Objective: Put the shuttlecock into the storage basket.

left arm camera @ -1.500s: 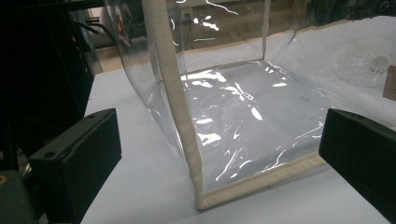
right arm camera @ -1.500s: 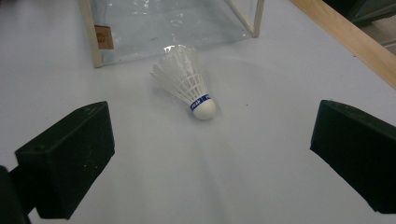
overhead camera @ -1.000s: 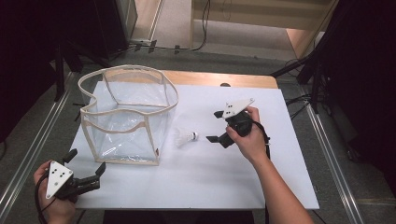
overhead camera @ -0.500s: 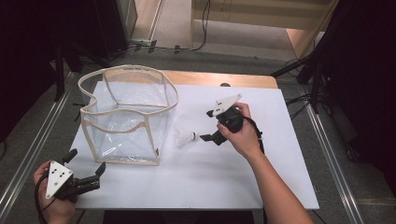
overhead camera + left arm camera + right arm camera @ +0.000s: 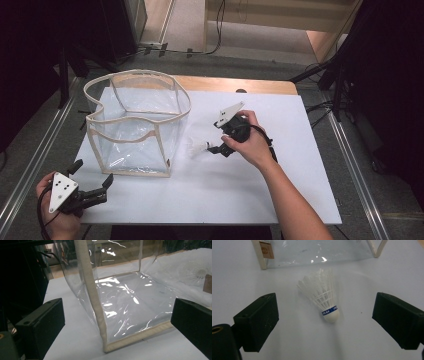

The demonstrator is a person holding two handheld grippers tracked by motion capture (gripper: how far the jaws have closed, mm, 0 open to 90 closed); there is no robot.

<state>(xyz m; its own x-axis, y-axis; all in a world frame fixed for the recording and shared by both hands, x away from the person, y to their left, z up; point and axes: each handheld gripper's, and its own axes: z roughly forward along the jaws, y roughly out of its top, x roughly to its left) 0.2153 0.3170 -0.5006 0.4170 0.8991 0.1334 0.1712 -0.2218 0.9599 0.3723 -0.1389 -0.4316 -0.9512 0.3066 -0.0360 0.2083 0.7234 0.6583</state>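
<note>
A white tabletop [image 5: 280, 200] carries a clear plastic bag [image 5: 137, 125] with beige trim, standing open. Just beside its right wall lies a white shuttlecock [image 5: 322, 296] on its side. The right gripper [image 5: 220, 147] hovers close over it, jaws spread wide and empty, one on each side. The shuttlecock's long axis runs straight away from the jaws: cork nearest them, feathers pointing toward the bag. The left gripper [image 5: 95, 192] rests well apart at the near left corner, jaws open and empty, facing the bag's corner seam; the right hand is far nearer
</note>
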